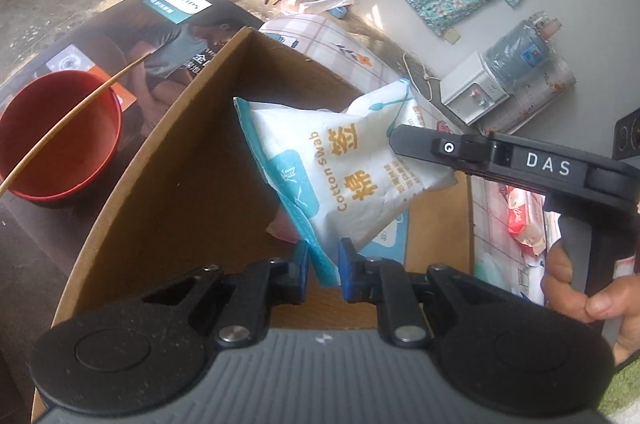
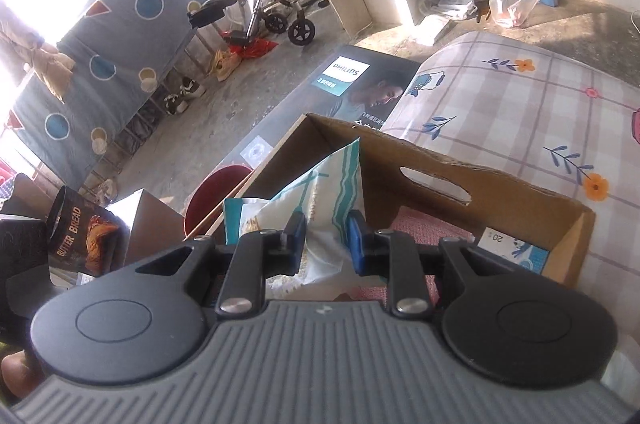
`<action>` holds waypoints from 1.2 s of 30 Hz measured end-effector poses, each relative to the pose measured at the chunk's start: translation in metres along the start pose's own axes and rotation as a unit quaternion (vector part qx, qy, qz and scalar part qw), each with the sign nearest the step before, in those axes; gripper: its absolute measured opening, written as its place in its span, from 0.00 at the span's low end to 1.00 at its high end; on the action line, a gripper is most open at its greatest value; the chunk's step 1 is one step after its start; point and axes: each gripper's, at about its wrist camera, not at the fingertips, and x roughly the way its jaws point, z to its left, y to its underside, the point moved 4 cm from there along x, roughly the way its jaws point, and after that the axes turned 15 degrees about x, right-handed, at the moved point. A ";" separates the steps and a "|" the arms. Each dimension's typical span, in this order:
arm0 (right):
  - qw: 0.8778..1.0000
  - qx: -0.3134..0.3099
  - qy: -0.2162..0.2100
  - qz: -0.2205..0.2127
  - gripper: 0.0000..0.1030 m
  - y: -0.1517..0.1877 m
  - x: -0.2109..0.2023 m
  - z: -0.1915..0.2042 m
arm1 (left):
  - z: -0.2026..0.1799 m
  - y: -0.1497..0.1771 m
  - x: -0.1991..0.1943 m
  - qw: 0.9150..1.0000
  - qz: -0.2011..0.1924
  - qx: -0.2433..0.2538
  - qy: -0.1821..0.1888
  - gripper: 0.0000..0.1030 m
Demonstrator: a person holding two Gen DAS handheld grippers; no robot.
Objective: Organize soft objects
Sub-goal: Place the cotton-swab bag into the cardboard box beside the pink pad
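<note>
Cotton swab bag (image 1: 344,176) pinched by left claw (image 1: 323,260) and right claw (image 2: 325,244) over cardboard box (image 1: 168,192) (thin edge grips); slip or tear risked if pulled apart.

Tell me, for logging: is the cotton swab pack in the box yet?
Not yet: cotton swab pack hangs above the cardboard box, pinched by both grippers.

L gripper (image 1: 324,262) pinching swab pack (image 1: 348,168), over box (image 1: 168,160)

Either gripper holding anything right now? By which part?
Both hold the cotton swab bag above the cardboard box: left gripper pinches its sealed bottom edge, right gripper its opposite end.
</note>
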 end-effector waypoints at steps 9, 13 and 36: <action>0.998 -0.037 0.027 0.032 0.21 -0.028 0.112 0.007 | 0.023 0.008 0.060 0.998 0.032 -0.026 -0.042 0.14; 0.999 -0.030 0.032 0.030 0.20 -0.031 0.138 -0.017 | 0.026 0.007 0.082 0.997 0.043 -0.035 -0.054 0.14; 0.992 0.080 0.040 0.086 0.22 -0.005 0.118 -0.040 | 0.009 0.023 -0.010 0.996 -0.007 0.069 -0.053 0.43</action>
